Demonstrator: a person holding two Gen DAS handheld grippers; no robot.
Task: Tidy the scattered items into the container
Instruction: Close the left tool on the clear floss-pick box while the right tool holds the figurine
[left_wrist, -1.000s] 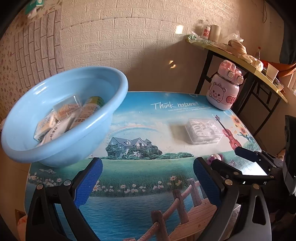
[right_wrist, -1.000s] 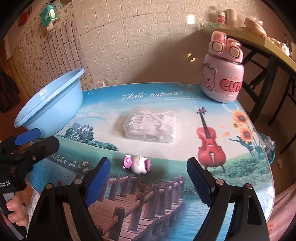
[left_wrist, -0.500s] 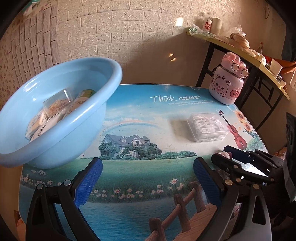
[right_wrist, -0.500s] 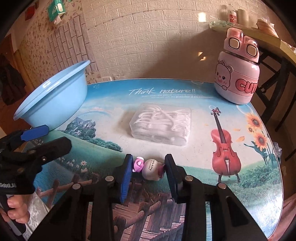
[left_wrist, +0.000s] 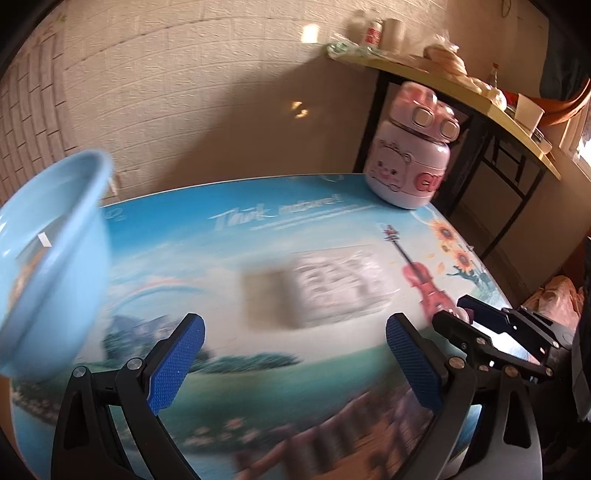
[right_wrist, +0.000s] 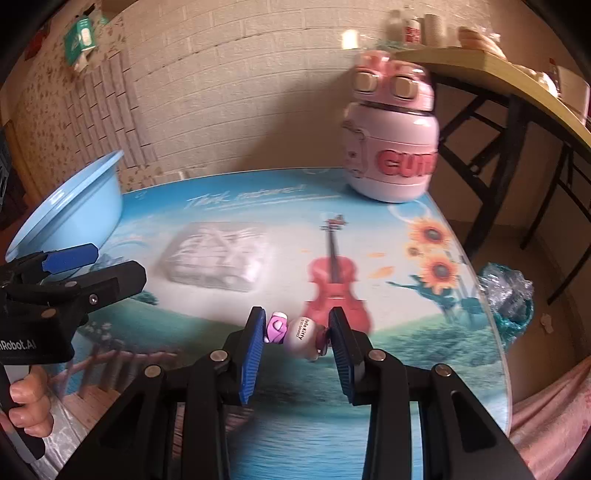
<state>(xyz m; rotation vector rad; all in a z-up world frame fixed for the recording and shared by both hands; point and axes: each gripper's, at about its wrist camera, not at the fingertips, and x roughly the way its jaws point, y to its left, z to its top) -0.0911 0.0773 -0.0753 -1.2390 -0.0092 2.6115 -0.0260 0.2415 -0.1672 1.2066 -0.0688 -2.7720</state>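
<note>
The small white and pink Hello Kitty figure (right_wrist: 300, 334) sits between the two blue pads of the right hand-held gripper (right_wrist: 297, 345), which is clamped on it near the front edge of the counter (right_wrist: 369, 229); whether the figure is off the surface cannot be told. Only the right wrist view shows this grip plainly. In the left wrist view the right hand-held gripper (left_wrist: 463, 317) appears side-on at the right edge, with just a sliver of pink showing at its tips.

Beyond the figure, the clear plastic box (right_wrist: 218, 256) of white pieces lies flat on the counter, blurred in both views. The left wrist view puts that box (left_wrist: 343, 288) ahead of and between the fingers of the left hand-held gripper (left_wrist: 295, 354), whose jaws stand wide apart with nothing between them.

The light blue basin (right_wrist: 74, 214) stands at the far left of the counter. The left wrist view looks partly into the basin (left_wrist: 74, 258) and shows blurred packets inside, which the right wrist view does not. The right view instead shows the left hand-held gripper (right_wrist: 96, 266) from the side, with the person's fingers (right_wrist: 27, 402) around its handle.

A pink bear-faced bottle (right_wrist: 391, 129) stands upright at the back right corner. A yellow shelf (left_wrist: 461, 92) with clutter runs behind it.
</note>
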